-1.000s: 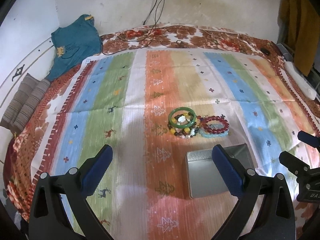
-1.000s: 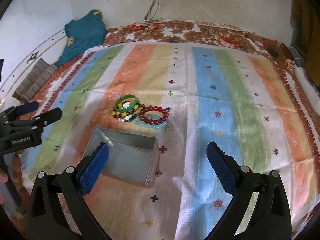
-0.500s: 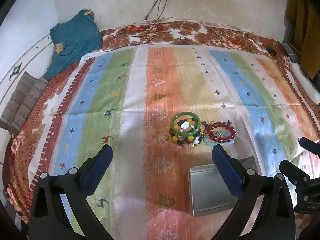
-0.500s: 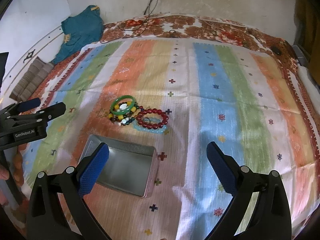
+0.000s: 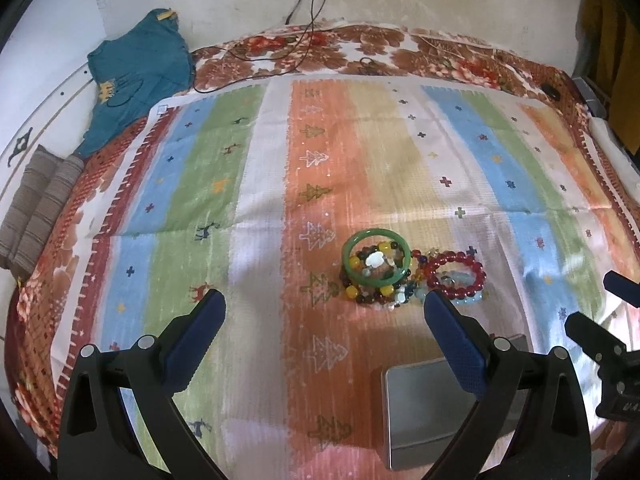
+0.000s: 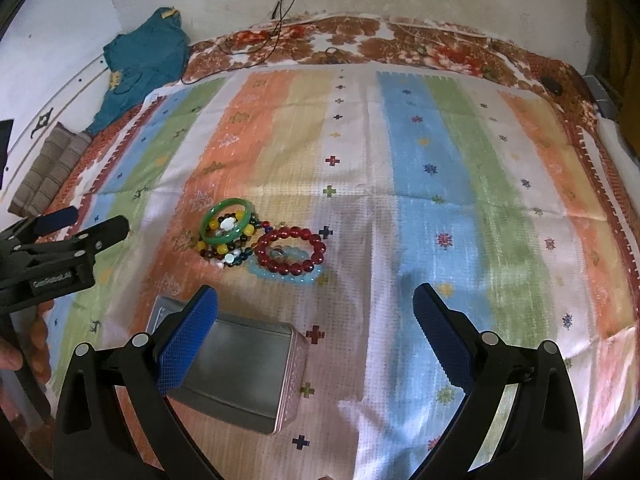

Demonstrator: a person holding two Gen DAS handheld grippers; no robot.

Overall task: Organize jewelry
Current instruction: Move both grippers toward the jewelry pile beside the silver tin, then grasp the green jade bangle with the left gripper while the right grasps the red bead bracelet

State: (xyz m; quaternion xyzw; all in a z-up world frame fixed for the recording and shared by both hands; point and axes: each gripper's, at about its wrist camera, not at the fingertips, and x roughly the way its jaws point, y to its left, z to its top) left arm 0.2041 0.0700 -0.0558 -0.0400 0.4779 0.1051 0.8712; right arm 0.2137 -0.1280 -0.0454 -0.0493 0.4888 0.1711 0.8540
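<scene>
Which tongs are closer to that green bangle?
Left. The left tongs hover open just short of the green bangle; the right tongs hang open farther off to its right.

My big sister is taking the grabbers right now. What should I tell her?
Left gripper: open, holding nothing, above the striped cloth.
Right gripper: open, holding nothing.
Bracelets: green bangle on top of a multicolored bead bracelet; red bead bracelet over a pale blue one, all piled together on the cloth.
Metal tin: open, nothing inside, just near the pile.
Done: nothing packed yet.
Left: put every bracelet in the tin.
</scene>
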